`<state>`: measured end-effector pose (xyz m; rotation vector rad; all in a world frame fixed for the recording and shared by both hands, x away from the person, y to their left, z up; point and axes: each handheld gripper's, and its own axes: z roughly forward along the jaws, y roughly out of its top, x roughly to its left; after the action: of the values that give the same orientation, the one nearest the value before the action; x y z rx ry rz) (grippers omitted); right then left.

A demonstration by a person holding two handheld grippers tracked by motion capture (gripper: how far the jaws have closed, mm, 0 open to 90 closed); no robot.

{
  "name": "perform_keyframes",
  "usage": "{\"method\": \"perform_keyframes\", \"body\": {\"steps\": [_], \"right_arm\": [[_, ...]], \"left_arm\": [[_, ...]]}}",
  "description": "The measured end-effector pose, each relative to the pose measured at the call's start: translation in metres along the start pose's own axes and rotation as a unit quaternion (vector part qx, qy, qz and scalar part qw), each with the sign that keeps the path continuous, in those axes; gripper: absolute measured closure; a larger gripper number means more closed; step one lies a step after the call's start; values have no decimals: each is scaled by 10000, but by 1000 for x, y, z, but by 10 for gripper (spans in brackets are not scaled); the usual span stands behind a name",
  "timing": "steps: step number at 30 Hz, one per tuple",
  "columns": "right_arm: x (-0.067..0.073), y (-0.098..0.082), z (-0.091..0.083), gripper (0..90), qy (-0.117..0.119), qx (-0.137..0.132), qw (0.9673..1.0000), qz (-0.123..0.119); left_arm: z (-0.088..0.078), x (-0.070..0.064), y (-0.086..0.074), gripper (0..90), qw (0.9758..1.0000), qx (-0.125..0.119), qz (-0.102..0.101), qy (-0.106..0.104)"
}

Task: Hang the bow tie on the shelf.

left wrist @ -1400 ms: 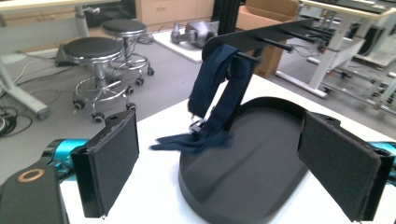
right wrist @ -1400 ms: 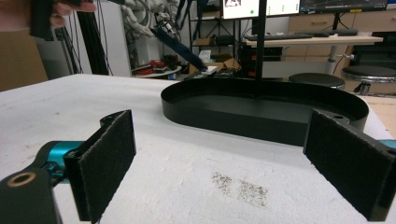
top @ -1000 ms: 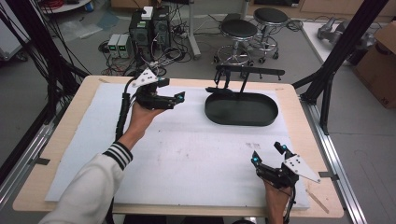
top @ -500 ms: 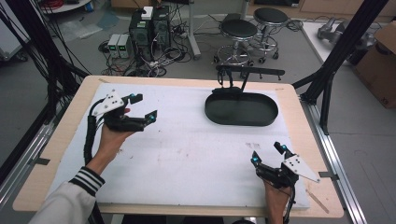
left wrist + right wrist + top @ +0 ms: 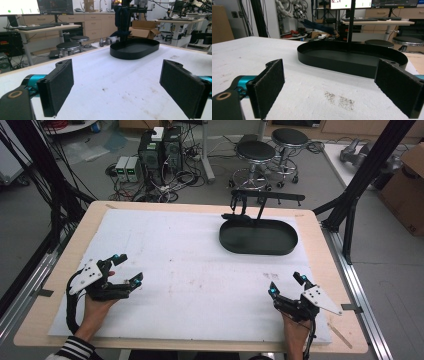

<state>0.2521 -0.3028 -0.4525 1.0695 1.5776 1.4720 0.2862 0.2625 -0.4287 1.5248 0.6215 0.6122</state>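
The black tray point(image 5: 258, 236) sits on the white sheet point(image 5: 190, 270) toward the far right of the table point(image 5: 60, 270), at about one o'clock from the middle, with nothing visible inside it. A black stand point(image 5: 260, 200) rises at its far rim. The right gripper point(image 5: 287, 286) rests low at the near right, around five o'clock, well apart from the tray, its jaws spread wide with nothing between them; a dark smudge point(image 5: 339, 100) marks the sheet just ahead of it. The left gripper point(image 5: 128, 269) sits at about eight o'clock, near the left edge, also gaping wide and holding nothing, pointing across the sheet toward the tray.
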Motion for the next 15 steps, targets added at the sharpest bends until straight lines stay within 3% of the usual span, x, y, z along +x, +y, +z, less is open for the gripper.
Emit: {"method": "perform_keyframes", "body": {"steps": [3, 7, 15], "right_arm": [[0, 0, 0, 82, -27, 0, 10000, -5], [0, 0, 0, 82, -31, 13, 10000, 11], [0, 0, 0, 82, -26, -3, 10000, 6]], "left_arm": [[-1, 0, -7, 110, 9999, 109, -2, 18], [0, 2, -16, 71, 9989, 436, -165, 65], [2, 0, -18, 68, 9982, 533, -208, 153]]}}
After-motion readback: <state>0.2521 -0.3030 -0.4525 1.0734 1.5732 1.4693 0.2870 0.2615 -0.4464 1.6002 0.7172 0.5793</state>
